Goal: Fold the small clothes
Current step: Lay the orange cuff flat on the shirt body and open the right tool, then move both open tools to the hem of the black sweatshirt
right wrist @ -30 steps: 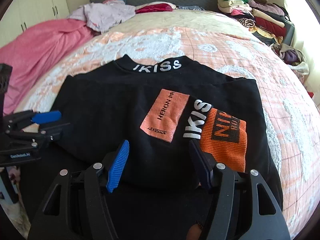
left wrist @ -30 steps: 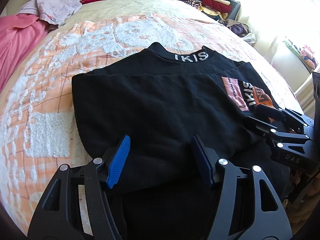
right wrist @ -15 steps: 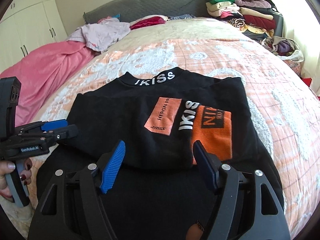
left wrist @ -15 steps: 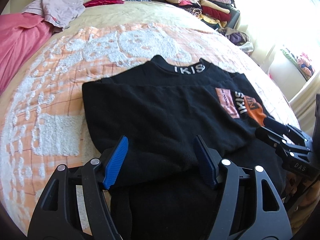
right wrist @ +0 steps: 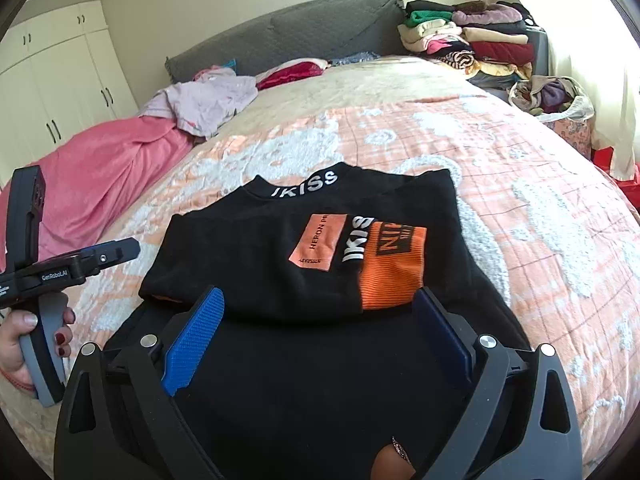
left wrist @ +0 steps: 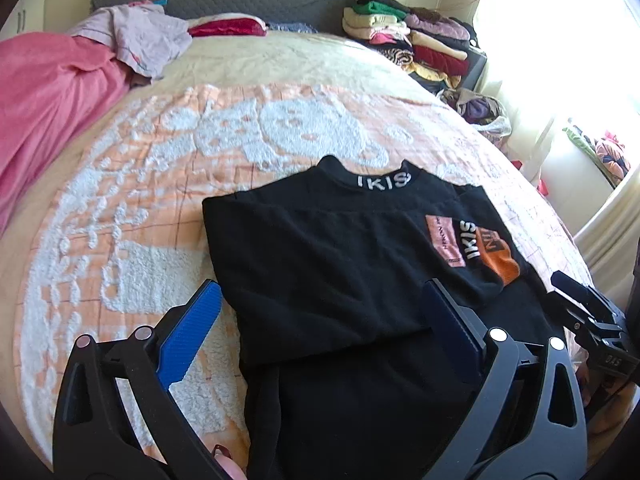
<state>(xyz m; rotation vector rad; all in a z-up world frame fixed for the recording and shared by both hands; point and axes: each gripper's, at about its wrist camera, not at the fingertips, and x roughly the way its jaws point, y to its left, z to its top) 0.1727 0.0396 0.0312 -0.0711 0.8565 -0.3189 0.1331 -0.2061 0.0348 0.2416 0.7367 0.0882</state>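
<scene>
Black sweatshirt lies partly folded on the peach-and-white bedspread in the left wrist view; the left gripper hangs over its near edge, fingers spread wide, grasping nothing. In the right wrist view the right gripper is likewise spread and empty above the sweatshirt, near its orange cuff.

Strong daylight enters from the window, right of the bed, and it is overexposed to pure white. The black sweatshirt loses its detail in the darkness. Fisheye bending curves the edges, and corners are dark.
</scene>
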